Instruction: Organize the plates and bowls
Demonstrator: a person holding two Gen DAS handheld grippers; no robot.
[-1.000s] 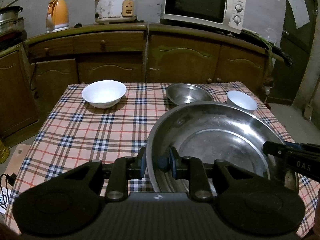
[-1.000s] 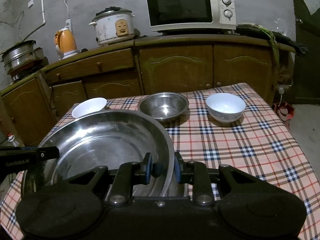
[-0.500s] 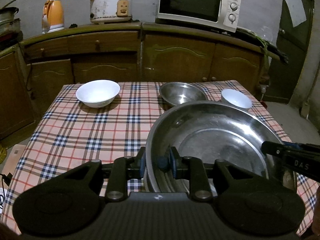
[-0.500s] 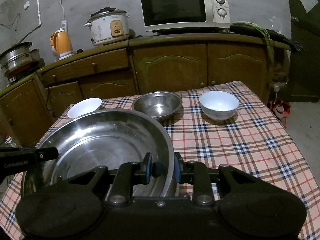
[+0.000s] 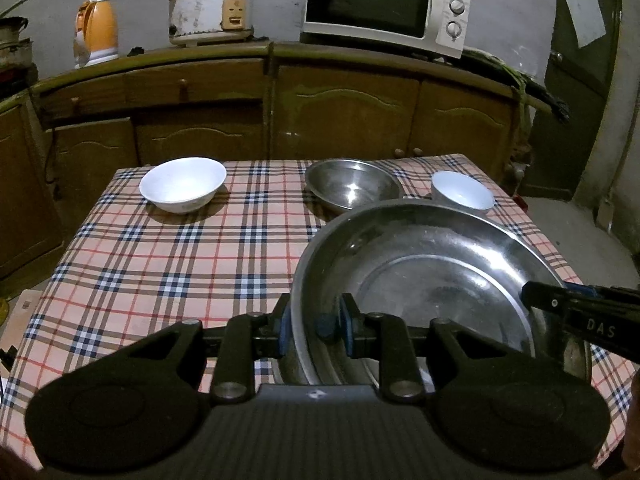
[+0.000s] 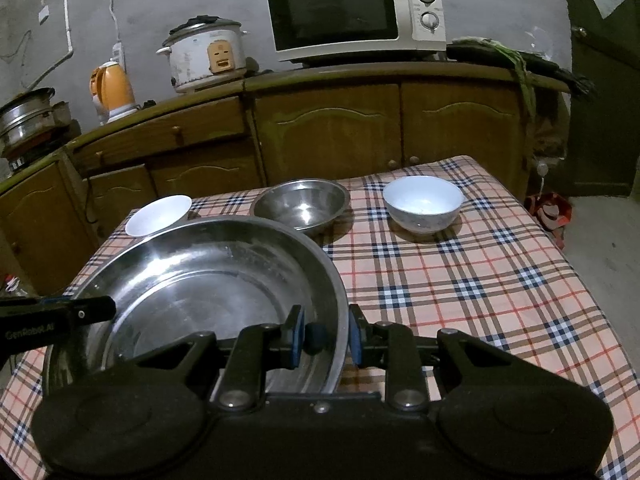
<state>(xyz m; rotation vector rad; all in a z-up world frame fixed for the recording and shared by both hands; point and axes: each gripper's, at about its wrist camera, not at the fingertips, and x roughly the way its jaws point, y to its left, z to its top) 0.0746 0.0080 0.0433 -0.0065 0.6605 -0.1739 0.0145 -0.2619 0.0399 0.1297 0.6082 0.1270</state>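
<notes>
Left gripper: my left gripper is clamped on the left rim of the big steel basin, 1 blue pad outside the wall and 1 inside, jaws nearly together.
Right gripper: my right gripper pinches the opposite rim of the same basin the same way, jaws narrowed down to the wall's thickness; from the left camera I see it reaching in from the right edge.
Basin: it sits between my 2 grippers, close in front of both cameras, over the near part of the checked tablecloth. I cannot tell whether its base touches the cloth.
Steel bowl: a smaller steel bowl stands on the cloth just beyond the basin's far rim, ahead of both grippers.
White bowls: 1 wide white bowl is ahead and to the left of my left gripper, well apart from the basin; 1 deeper white bowl is ahead and to the right of my right gripper.
Background: beyond the table, a wooden cabinet carries a microwave, a rice cooker and an orange kettle.
</notes>
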